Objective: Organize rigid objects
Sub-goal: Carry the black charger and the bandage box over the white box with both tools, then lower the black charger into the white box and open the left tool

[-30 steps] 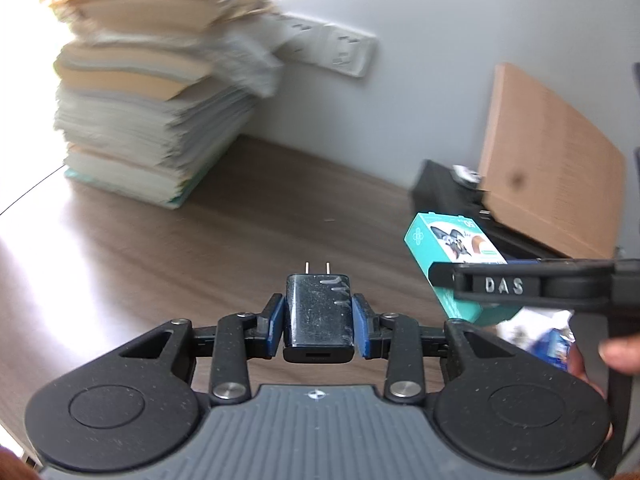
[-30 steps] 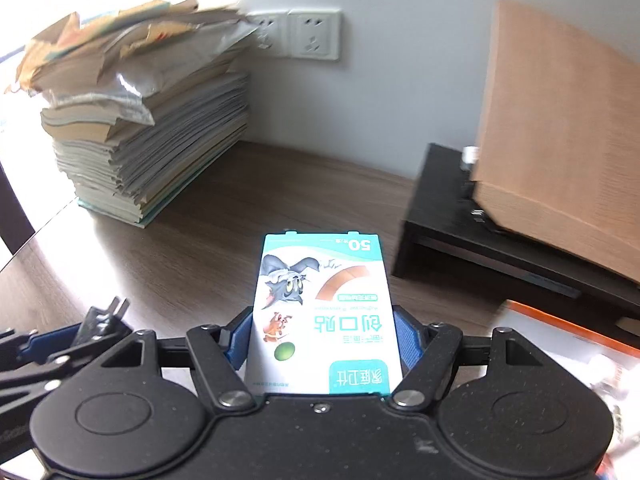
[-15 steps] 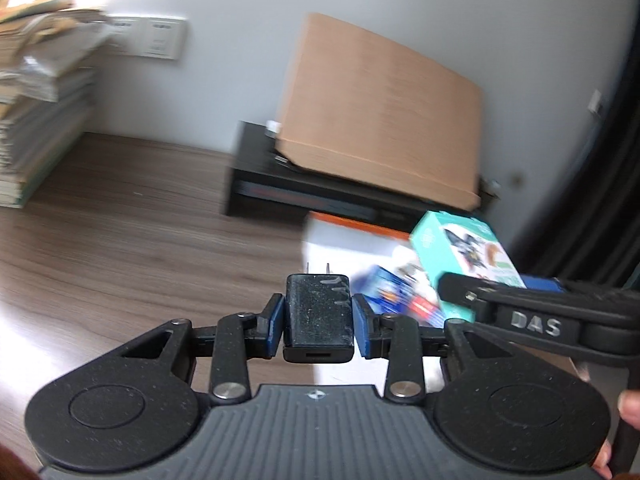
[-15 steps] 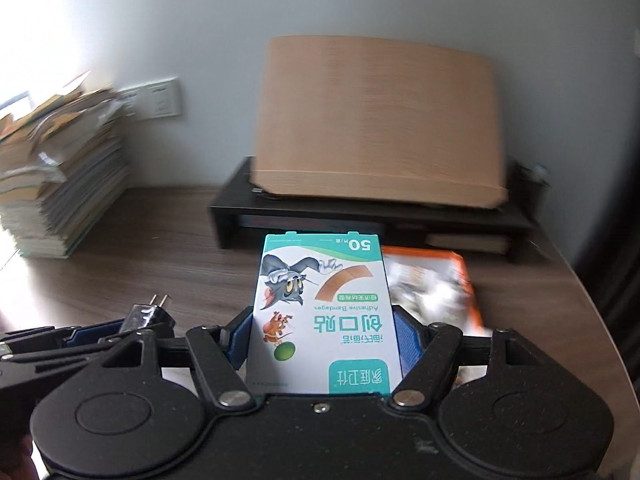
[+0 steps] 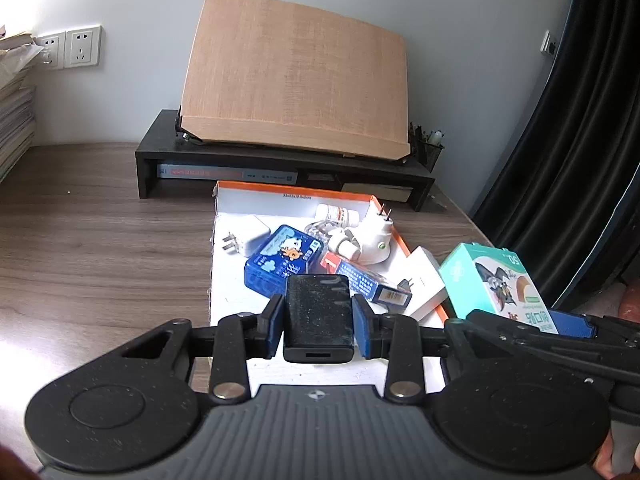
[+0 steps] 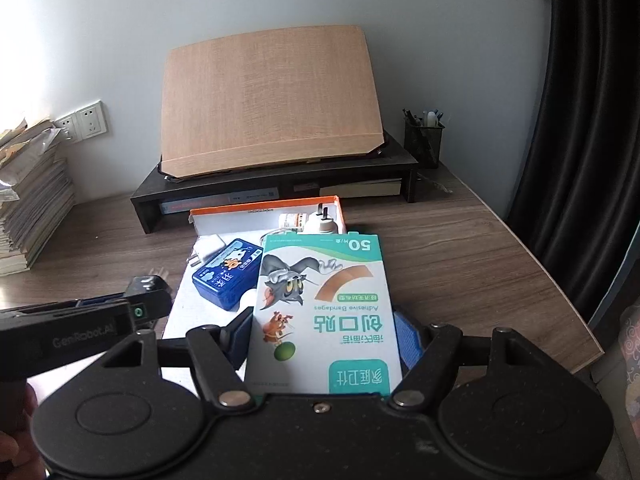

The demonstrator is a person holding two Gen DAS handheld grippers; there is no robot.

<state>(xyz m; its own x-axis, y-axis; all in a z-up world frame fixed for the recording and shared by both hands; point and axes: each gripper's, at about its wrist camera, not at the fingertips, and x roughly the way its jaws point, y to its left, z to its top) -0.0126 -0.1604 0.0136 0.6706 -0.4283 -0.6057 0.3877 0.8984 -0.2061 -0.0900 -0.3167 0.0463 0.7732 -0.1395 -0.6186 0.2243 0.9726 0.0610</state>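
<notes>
My left gripper (image 5: 318, 322) is shut on a black plug charger (image 5: 319, 316), held above the near end of a shallow white box with an orange rim (image 5: 296, 189). My right gripper (image 6: 324, 332) is shut on a teal and white adhesive bandage box (image 6: 324, 304), just to the right of the left one; the bandage box also shows in the left wrist view (image 5: 496, 280). Inside the white box lie a blue tin (image 5: 280, 256), a white charger (image 5: 248, 236), a white plug-in device (image 5: 368, 240), a small bottle (image 5: 336, 213) and a red-blue carton (image 5: 360, 278).
A black desk riser (image 5: 160, 140) with a tilted wooden board (image 5: 296, 72) stands behind the box. A white carton (image 5: 426, 280) leans on the box's right rim. Paper stacks (image 6: 28, 208) sit far left. A mesh pen holder (image 6: 424, 136) and a dark curtain (image 6: 592, 120) are at the right.
Both grippers swung right from the paper stacks, still holding their objects. They now hover over the white box, which has come into full view.
</notes>
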